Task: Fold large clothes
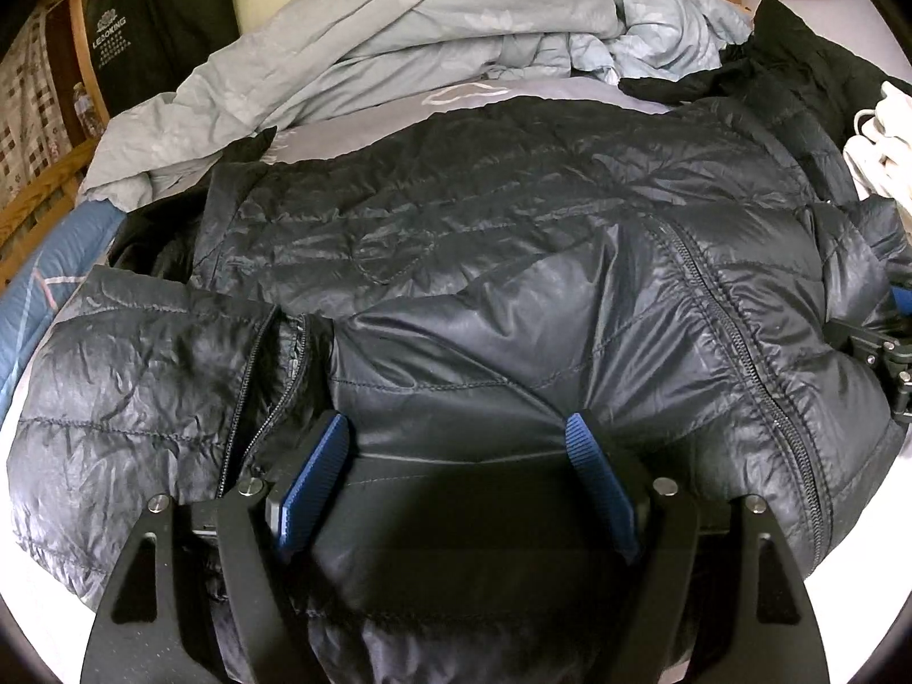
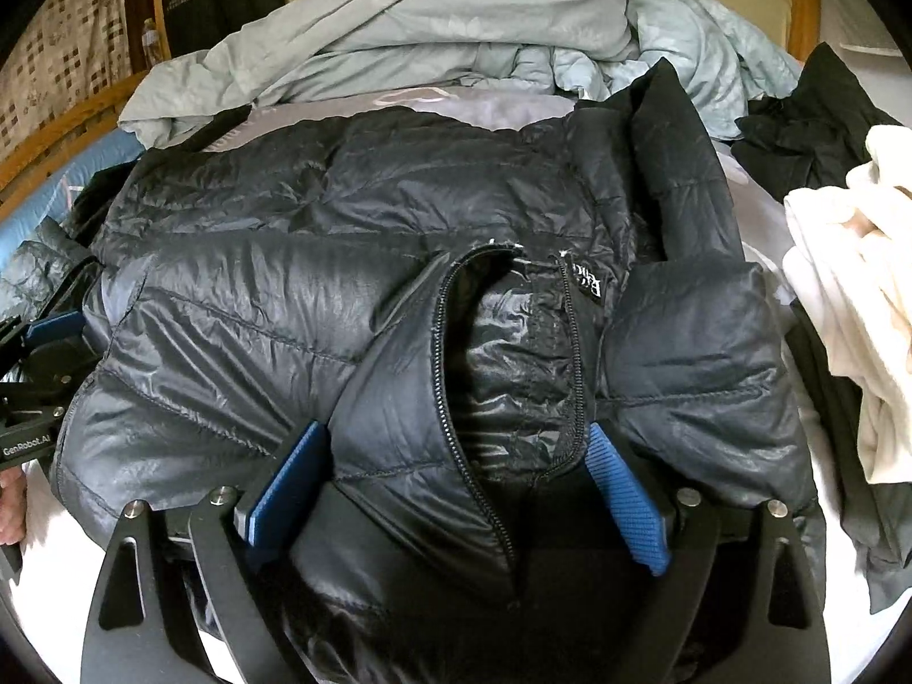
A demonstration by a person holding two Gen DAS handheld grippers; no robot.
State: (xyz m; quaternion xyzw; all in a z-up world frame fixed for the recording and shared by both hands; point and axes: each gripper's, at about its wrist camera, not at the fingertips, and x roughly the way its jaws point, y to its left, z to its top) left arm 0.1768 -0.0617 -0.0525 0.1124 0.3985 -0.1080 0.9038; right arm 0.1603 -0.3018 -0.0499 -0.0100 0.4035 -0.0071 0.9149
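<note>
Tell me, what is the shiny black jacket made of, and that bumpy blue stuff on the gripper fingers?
The black jacket looks like thin nylon or polyester shell, glossy and crinkly, stitched into puffy quilted rows, so probably padded with down or fibre. Its zipper shows small dark teeth, likely plastic. The blue finger pads look like ribbed rubber or soft plastic with a matte finish; the fine ridges are the sign.

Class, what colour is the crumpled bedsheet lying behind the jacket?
Pale blue-grey bedsheet, clearest in the left wrist view.
</note>
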